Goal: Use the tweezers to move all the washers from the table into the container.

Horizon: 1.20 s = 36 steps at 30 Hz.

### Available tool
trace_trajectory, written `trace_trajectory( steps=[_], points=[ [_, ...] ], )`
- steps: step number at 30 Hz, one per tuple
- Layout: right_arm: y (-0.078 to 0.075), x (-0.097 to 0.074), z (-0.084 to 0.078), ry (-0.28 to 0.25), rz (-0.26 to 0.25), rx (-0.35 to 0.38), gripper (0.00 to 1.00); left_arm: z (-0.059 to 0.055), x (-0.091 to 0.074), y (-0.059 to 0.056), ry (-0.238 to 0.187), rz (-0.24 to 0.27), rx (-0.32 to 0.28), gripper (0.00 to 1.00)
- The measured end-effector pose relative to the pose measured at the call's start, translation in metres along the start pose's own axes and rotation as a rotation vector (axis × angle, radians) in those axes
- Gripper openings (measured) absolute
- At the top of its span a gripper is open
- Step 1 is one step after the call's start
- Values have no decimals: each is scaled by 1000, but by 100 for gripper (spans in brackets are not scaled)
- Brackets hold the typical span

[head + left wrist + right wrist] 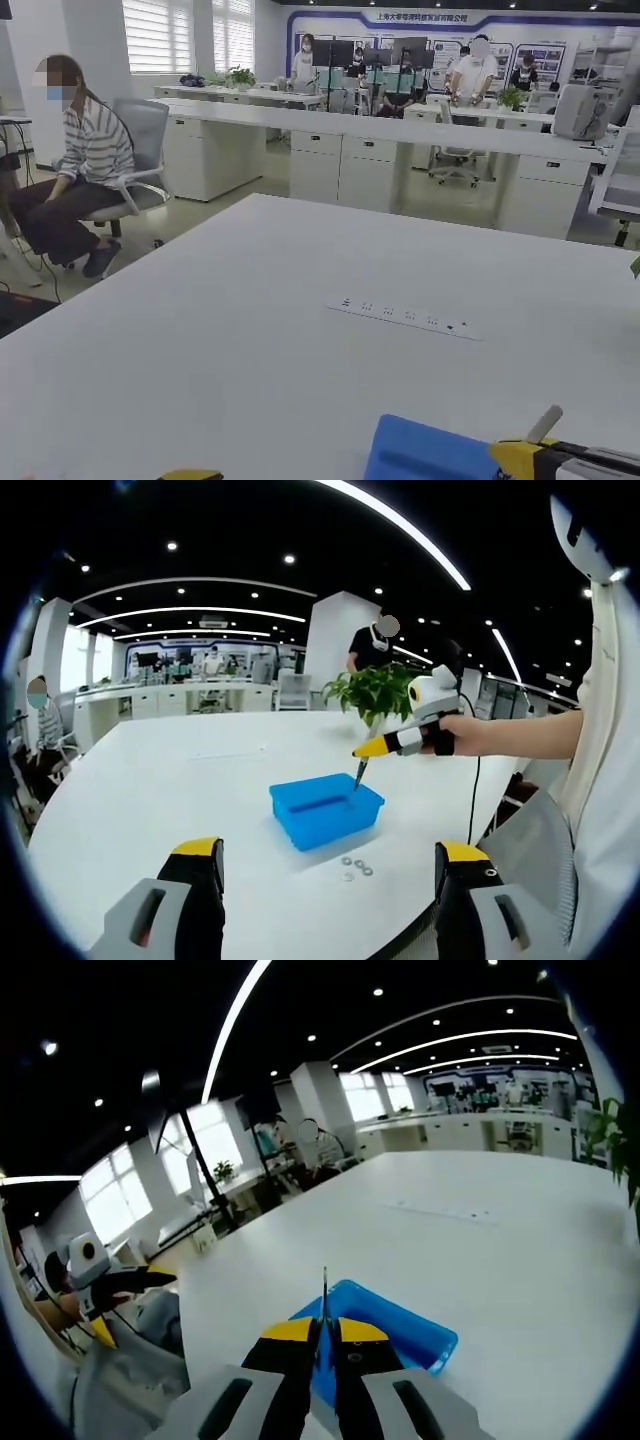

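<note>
The left gripper (330,852) has its yellow-tipped fingers (200,848) released and spread wide apart, with nothing between them. Through that gap its own view looks across the white tabletop (150,790) at a shallow blue rectangular plastic container (325,810). A few small silvery metal washers (355,864) lie loose on the tabletop just in front of the container, on the side nearer the left gripper.

The right gripper (325,1328) has its fingers clenched on a pair of slim metal tweezers (324,1295). In the left gripper view a hand (455,735) holds the right gripper above the container, and the tweezers point down over the container's far right corner. Whether their tips carry a washer or touch the container is too small to tell.

In the head view the container sits at the near edge of the tabletop, just left of a gripper, and a flat white power strip (405,317) lies farther out. A green potted plant (375,690) stands beyond the container.
</note>
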State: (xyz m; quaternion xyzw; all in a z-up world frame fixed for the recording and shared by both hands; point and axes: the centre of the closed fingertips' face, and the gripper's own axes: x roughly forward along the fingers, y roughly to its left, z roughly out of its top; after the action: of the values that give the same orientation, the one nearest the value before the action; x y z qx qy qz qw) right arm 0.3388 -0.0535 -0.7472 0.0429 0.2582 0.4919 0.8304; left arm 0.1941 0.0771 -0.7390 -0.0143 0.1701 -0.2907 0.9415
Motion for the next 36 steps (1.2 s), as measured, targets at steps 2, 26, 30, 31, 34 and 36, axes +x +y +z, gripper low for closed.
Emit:
trace_trajectory(
  steps=[2, 26, 30, 31, 34, 36],
  points=[
    [5, -1, 1, -8, 12, 8, 3, 1, 0, 0, -3, 2, -2, 88],
    [37, 7, -60, 61, 64, 134, 3, -9, 8, -5, 25, -27, 9, 88],
    [42, 12, -68, 73, 70, 137, 3, -14, 10, -6, 43, -38, 27, 88],
    [42, 13, -70, 76, 70, 139, 3, -14, 10, -7, 44, -39, 29, 88],
    [46, 17, -76, 88, 75, 139, 4, -17, 12, -7, 51, -37, 48, 88],
    [47, 19, -81, 101, 79, 136, 4, -19, 13, -8, 62, -39, 58, 88]
  ],
)
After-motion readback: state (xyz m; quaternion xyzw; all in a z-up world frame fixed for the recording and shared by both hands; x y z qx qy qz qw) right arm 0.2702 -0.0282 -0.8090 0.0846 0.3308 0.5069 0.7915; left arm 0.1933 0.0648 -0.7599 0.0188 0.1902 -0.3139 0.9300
